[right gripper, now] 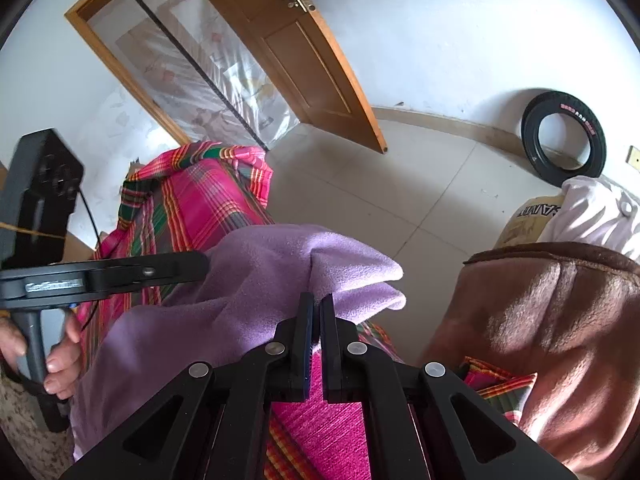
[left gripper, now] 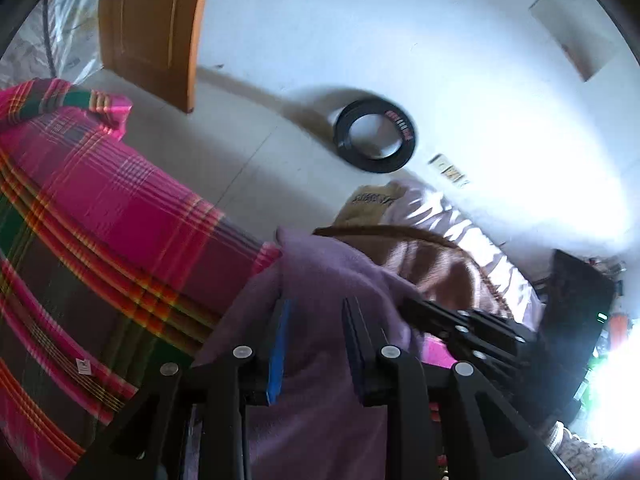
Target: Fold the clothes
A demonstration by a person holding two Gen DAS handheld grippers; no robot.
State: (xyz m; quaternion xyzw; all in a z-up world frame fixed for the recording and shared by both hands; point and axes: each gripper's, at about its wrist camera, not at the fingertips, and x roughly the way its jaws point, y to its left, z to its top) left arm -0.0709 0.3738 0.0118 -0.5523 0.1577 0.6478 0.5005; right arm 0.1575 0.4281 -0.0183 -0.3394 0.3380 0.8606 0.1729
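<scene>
A purple fleece cloth hangs lifted over the bed between my two grippers. My right gripper is shut on a bunched fold near its right corner. My left gripper has its fingers partly closed, and purple fleece fills the gap and covers the left fingertip. In the right wrist view the left gripper reaches in from the left, its tip buried in the cloth's edge, with a hand on its handle. In the left wrist view the right gripper meets the cloth from the right.
A pink plaid sheet covers the bed under the cloth. A brown plush blanket lies heaped on the right, with a white garment behind it. A black tyre leans on the wall, and a wooden door stands open over the tiled floor.
</scene>
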